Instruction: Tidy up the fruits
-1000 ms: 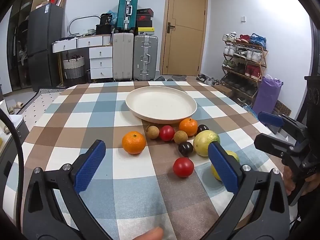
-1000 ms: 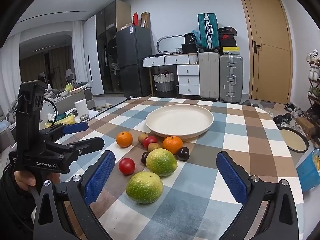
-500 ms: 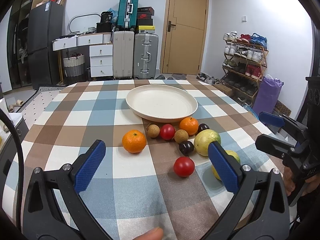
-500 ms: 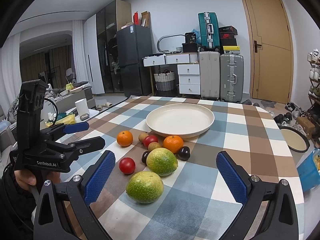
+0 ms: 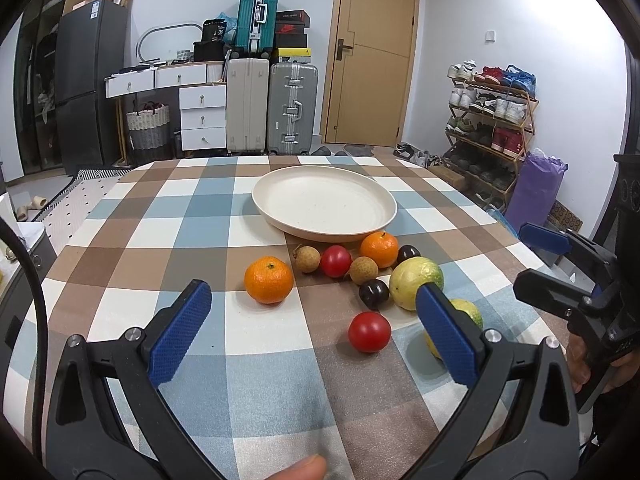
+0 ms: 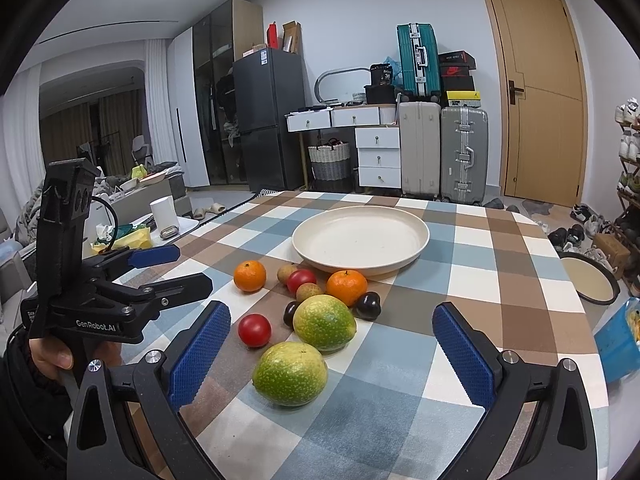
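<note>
Between the wide-spread blue pads of the left gripper [image 5: 314, 322], nothing is being held; a red tomato [image 5: 369, 331] is lying just ahead. The right gripper [image 6: 332, 356] is likewise gaping empty, a green citrus [image 6: 290, 373] sitting just ahead. Beyond both, remaining fruits are clustering before the empty cream plate [image 5: 324, 201].

White lettering on the side of the left gripper [image 6: 176, 270], seen from the right wrist camera, reads "GenRobot.AI". A black bag [image 6: 385, 75] on the drawers by the suitcases carries a white "36". A dark shoebox [image 6: 456, 70] on the stack bears a red Nike swoosh.
</note>
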`<move>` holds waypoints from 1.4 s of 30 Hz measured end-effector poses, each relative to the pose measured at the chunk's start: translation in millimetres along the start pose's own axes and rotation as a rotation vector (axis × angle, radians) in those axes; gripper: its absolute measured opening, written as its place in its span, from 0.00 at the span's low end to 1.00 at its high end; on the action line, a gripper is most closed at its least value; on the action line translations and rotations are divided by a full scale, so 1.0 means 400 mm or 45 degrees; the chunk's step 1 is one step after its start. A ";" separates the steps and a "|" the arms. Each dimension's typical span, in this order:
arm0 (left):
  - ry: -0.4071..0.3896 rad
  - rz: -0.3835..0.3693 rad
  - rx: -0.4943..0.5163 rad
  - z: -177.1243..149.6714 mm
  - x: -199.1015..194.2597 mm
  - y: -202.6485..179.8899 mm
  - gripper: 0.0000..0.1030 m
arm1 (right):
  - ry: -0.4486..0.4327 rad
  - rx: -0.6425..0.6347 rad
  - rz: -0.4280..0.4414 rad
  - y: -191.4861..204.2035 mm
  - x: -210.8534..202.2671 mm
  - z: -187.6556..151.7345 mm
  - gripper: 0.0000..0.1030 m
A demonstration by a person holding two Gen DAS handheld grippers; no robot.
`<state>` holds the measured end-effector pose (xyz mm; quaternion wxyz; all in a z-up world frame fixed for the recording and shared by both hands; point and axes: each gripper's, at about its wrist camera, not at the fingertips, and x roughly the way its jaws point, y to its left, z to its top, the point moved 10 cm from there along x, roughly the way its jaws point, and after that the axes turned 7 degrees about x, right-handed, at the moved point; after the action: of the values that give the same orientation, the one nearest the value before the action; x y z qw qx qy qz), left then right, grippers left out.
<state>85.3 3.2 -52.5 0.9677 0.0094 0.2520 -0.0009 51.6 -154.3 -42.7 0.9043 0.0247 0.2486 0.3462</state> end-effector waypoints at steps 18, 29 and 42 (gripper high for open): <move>0.004 0.003 -0.001 -0.014 0.005 -0.002 0.99 | 0.019 -0.041 -0.012 0.014 0.006 -0.006 1.00; 0.016 0.009 0.004 -0.028 0.022 -0.010 0.99 | 0.027 -0.012 -0.046 -0.003 0.011 -0.004 1.00; 0.015 0.012 0.006 -0.026 0.015 -0.013 0.99 | 0.048 -0.007 -0.063 -0.009 0.020 -0.006 1.00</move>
<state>85.4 -1.8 -64.5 0.9661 0.0129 0.2577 0.0031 57.7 -152.5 -49.1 0.9078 0.0093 0.2652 0.3247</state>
